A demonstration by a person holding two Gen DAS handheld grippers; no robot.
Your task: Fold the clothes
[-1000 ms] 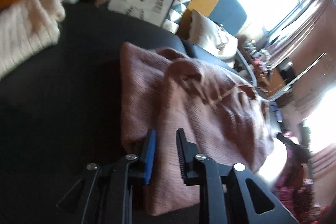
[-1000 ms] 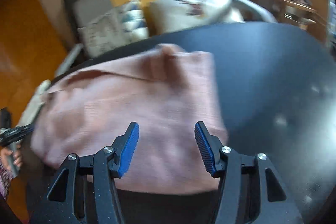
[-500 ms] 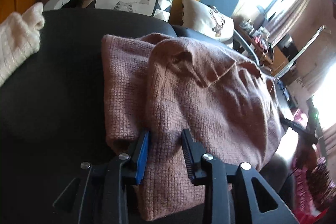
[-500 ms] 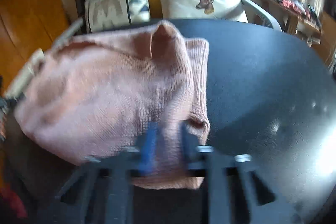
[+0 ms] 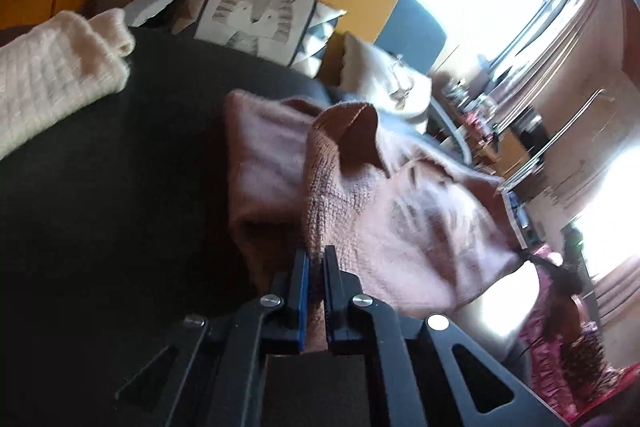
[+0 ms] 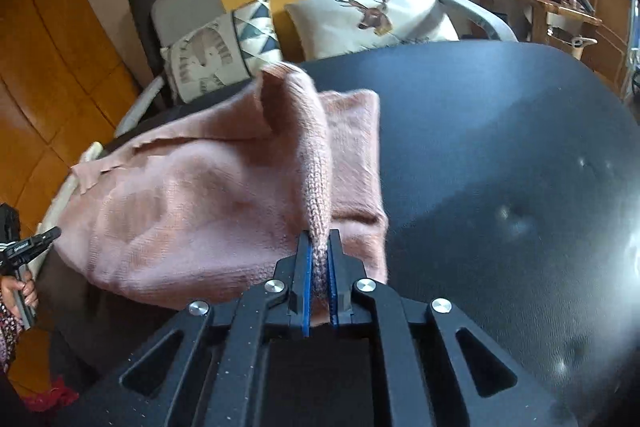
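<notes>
The left tongs have just been closed on the pink sweater's near edge. The right tongs are likewise pinched on a raised fold, above the black tabletop.

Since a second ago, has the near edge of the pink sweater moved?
Yes. The pink sweater edge, pinched in the right gripper, has lifted off the black table into a raised ridge.

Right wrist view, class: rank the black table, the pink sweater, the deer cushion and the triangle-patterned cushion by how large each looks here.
1. black table
2. pink sweater, though it lies nearest the camera
3. deer cushion
4. triangle-patterned cushion; close to the deer cushion, and partly hidden by the sweater, so this order is unsure
</notes>
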